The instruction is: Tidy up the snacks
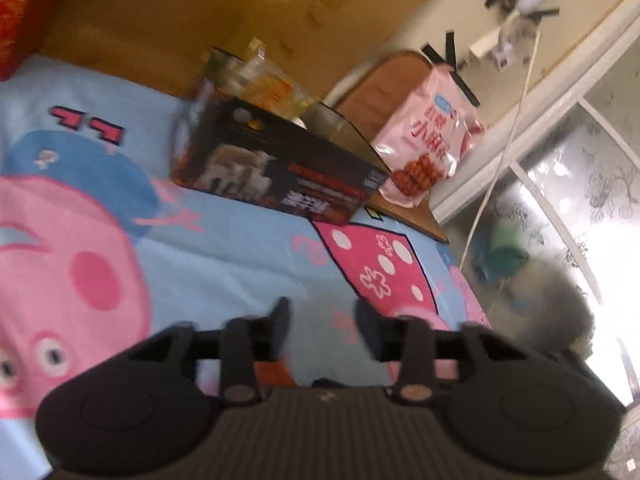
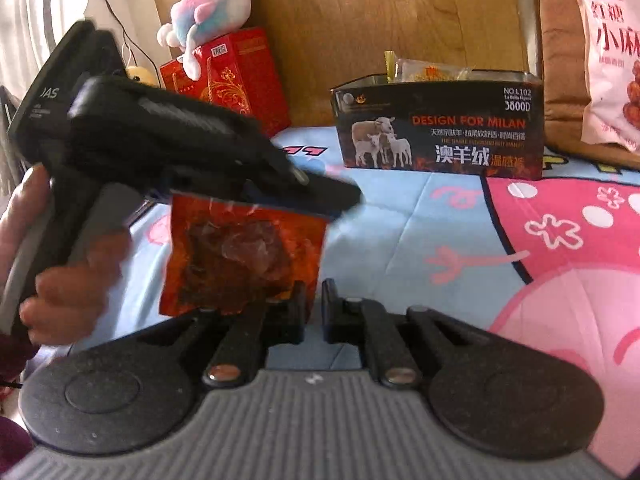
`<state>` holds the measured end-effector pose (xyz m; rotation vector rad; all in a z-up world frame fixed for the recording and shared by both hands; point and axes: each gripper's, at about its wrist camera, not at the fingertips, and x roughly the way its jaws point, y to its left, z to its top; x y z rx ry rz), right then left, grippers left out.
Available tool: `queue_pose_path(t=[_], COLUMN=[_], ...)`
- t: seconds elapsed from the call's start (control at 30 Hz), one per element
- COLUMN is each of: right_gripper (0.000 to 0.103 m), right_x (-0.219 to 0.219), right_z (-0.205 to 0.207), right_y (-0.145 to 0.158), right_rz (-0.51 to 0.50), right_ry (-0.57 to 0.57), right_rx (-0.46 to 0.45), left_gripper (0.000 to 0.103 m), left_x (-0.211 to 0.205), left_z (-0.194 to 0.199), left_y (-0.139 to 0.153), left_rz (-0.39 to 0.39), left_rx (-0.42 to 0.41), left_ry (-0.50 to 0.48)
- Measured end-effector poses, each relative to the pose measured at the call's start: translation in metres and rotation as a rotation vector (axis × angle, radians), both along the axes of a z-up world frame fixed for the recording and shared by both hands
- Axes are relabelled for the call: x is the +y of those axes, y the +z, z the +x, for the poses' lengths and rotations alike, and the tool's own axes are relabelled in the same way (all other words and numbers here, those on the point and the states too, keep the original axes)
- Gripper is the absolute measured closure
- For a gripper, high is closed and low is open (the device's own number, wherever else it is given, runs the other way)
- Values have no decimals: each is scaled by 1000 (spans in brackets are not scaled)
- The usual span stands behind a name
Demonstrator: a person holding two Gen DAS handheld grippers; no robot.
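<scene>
Two claws in my feeds, both over a bed with a light-blue and pink cartoon-pig sheet (image 2: 420,216). My left claw (image 1: 323,322) looks parted with a gap between its tips in its own wrist view, but the right wrist view shows that same left claw (image 2: 280,196) pinched shut on the top edge of an orange-red clear-window foil snack packet (image 2: 244,258), which hangs below it in the air, so nothing shows between the tips in the left view itself. A bare hand (image 2: 60,264) grips the left claw's handle. My right claw (image 2: 314,306) has its tips nearly together with a narrow slit between them and nothing in it; the packet's lower edge hangs just in front of its left tip, contact I cannot tell. Further back on the bed stands an open-topped black cardboard box printed with sheep (image 2: 440,128), with yellowish wrapped snacks (image 2: 432,72) showing over its rim. A pink plastic bag of fried twists (image 1: 428,140) leans beside the box on its right. A red gift box (image 2: 228,76) sits left, a pastel plush toy (image 2: 212,8) on top.
</scene>
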<state>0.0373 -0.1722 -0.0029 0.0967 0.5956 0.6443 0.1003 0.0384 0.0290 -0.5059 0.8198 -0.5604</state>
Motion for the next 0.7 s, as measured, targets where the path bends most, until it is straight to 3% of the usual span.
queue_pose_path(t=[0.17,0.23,0.33,0.43,0.57,0.6,0.7], right_gripper=[86,85,74,71,65,64,61], right_x=[-1,1,1,0,2,3,8], right_z=[0,-2,-4,-5,-5,-5,-1], right_y=[0,0,2,3,5,5,3], right_rz=[28,25,27,32,19,20,92], right_ry=[15,16,45,54,71,82,111], right_rx=[13,8,6,17,19,20,83], left_gripper=[54,53,50,50,47,52,52], left_x=[24,40,65,80,75,69,51], left_z=[-26,-38,-59,-77,-81,-79,-67], left_y=[-10,-13,-15,-20,-39,-44,-43], left_rz=[0,-55,-145,-189,-294,-293,-274], left_rx=[48,68,108,146,234,232,216], left_ry=[21,59,156,216,202,193,153])
